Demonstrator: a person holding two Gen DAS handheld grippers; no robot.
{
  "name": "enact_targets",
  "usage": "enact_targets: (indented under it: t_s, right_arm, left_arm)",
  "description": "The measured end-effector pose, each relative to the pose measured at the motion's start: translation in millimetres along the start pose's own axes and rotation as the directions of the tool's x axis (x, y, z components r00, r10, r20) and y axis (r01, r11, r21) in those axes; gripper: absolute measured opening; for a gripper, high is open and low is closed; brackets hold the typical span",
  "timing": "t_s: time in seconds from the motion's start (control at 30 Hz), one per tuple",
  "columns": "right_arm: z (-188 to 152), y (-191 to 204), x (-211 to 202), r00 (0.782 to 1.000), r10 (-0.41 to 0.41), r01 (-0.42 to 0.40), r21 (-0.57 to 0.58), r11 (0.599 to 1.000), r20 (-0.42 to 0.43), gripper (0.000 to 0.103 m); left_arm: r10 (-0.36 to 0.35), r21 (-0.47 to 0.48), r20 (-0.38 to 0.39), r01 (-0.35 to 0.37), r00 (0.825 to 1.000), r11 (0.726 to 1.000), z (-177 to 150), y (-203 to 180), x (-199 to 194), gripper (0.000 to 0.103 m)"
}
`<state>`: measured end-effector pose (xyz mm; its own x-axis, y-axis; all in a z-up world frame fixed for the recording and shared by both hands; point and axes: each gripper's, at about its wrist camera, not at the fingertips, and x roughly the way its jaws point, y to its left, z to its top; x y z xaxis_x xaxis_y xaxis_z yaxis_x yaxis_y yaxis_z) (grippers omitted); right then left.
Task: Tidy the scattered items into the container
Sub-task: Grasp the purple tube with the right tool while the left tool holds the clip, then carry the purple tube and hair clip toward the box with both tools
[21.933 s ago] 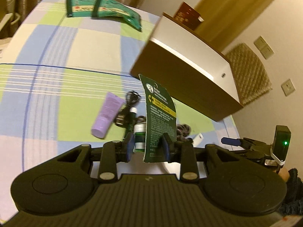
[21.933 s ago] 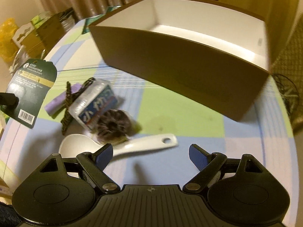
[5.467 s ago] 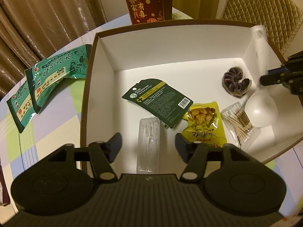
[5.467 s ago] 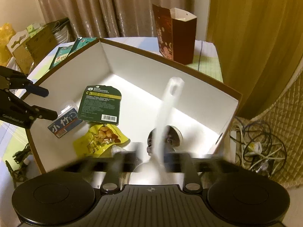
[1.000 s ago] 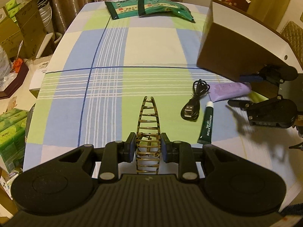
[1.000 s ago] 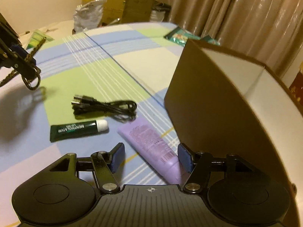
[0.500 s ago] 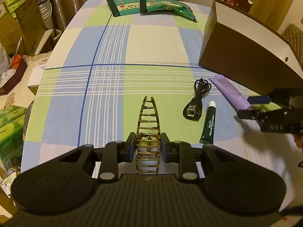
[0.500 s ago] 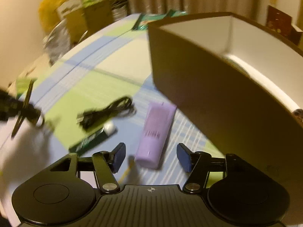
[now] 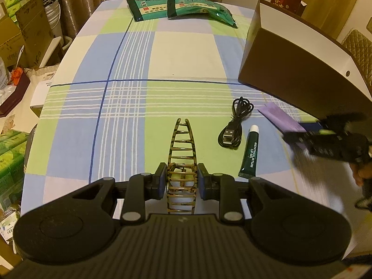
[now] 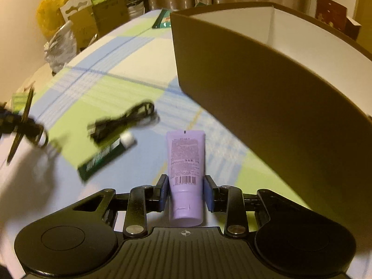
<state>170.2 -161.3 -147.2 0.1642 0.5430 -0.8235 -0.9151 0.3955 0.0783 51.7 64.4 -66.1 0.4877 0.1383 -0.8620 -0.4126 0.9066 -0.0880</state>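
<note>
Left wrist view: the left gripper (image 9: 182, 183) clamps a tortoiseshell hair claw clip (image 9: 182, 153) above the checked tablecloth (image 9: 139, 65), where a USB cable (image 9: 234, 125) and a Mentholatum lip gel tube (image 9: 250, 152) lie.

Right wrist view: the right gripper (image 10: 185, 193) has closed onto a purple tube (image 10: 186, 160) beside the brown box (image 10: 267, 81).

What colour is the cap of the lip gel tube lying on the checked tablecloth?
White, on the dark green lip gel tube; it shows best in the left wrist view.

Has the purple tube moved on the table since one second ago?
Yes. The purple tube now angles away from the brown box instead of lying along it, gripped by the right gripper.
</note>
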Motion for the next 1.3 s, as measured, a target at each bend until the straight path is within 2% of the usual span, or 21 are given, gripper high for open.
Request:
enact_targets:
  t_s: [0.07,0.2,0.27,0.4,0.43,0.47,0.5,0.77,1.3]
  right_arm:
    - [-12.1,-2.2,-11.1,1.0,0.008,-0.008,0.011,1.0,-0.018,0.03]
    - [-26.5,-3.2,-25.9,1.0,-0.005,0.005,0.031,0.999,0.0,0.052]
    - [-24.0,-2.8,-22.3,1.0,-0.015,0.014,0.045,0.999,0.006,0.052]
    - [-11.7,1.4,-11.6,0.999,-0.025,0.024,0.032,0.999,0.031,0.052]
    - [-8.8,3.3,-7.7,0.999,-0.028,0.028,0.021,0.999,0.023,0.049]
    - [-6.8,5.4,-3.9,0.999,-0.032,0.032,0.005,0.999,0.011,0.034]
    - [-5.7,8.2,-2.3,0.999,-0.042,0.042,-0.018,0.999,0.009,0.032]
    - [-11.7,12.1,-9.5,0.999,-0.035,0.034,-0.02,0.999,-0.036,0.031]
    - [-10.0,-6.1,-73.7,0.996,-0.028,0.017,0.124,0.992,0.087,0.031]
  left_arm:
    - [-0.002,0.0,0.002,0.002,1.0,1.0,-0.4,-0.7,-0.9,0.022]
    - [-0.009,-0.002,0.0,0.009,1.0,1.0,-0.5,-2.2,-0.8,0.022]
    - [-0.012,-0.001,-0.003,0.012,1.0,1.0,-0.5,-3.2,0.2,0.022]
    - [-0.014,0.01,-0.01,0.014,1.0,1.0,0.8,-6.7,2.9,0.022]
    - [-0.014,0.013,-0.011,0.015,1.0,1.0,1.2,-7.7,3.2,0.022]
    - [-0.015,0.016,-0.011,0.015,1.0,1.0,1.5,-8.7,3.5,0.022]
    - [-0.015,0.017,-0.012,0.016,1.0,1.0,1.6,-9.5,3.8,0.022]
    - [-0.029,0.036,-0.015,0.03,0.999,0.999,0.6,-17.5,2.8,0.022]
    - [-0.113,0.123,0.077,0.103,0.991,0.987,21.9,-52.2,-25.6,0.022]
